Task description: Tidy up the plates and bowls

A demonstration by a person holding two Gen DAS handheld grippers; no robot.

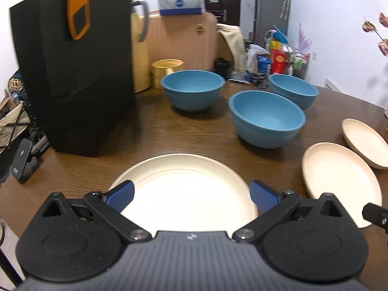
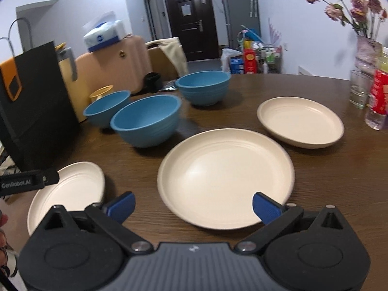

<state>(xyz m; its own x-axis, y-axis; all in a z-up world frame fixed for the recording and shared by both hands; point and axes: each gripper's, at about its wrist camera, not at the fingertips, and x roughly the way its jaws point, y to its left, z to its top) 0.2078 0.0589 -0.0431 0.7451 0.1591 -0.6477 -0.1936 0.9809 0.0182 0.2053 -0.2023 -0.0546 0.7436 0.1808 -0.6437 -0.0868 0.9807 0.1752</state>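
I'm looking over a round dark wooden table (image 2: 315,181) with everything still spread out singly, nothing stacked. The biggest thing on it is a black paper bag (image 1: 72,72) standing at the left edge, not part of my job. Next come three blue bowls: the nearest bowl (image 2: 146,123) sits toward the table's middle, the left bowl (image 2: 106,108) just behind it and the far bowl (image 2: 203,87) toward the far edge, all upright and apart. Then three cream plates: the left plate (image 1: 184,189) lies at the near edge under my left gripper (image 1: 191,194), the middle plate (image 2: 225,177) lies under my right gripper (image 2: 194,206), and the right plate (image 2: 300,121) sits toward the right edge near a drinking glass (image 2: 359,89). Both grippers are spread wide and hold nothing. I judge the plates light, stiff and smooth, probably slippery, so I would pinch a raised rim at its near side rather than the flat centre. The bowls look thick-walled and a little heavier; I'd clamp one wall across the rim and nest them gently, since they may chip.
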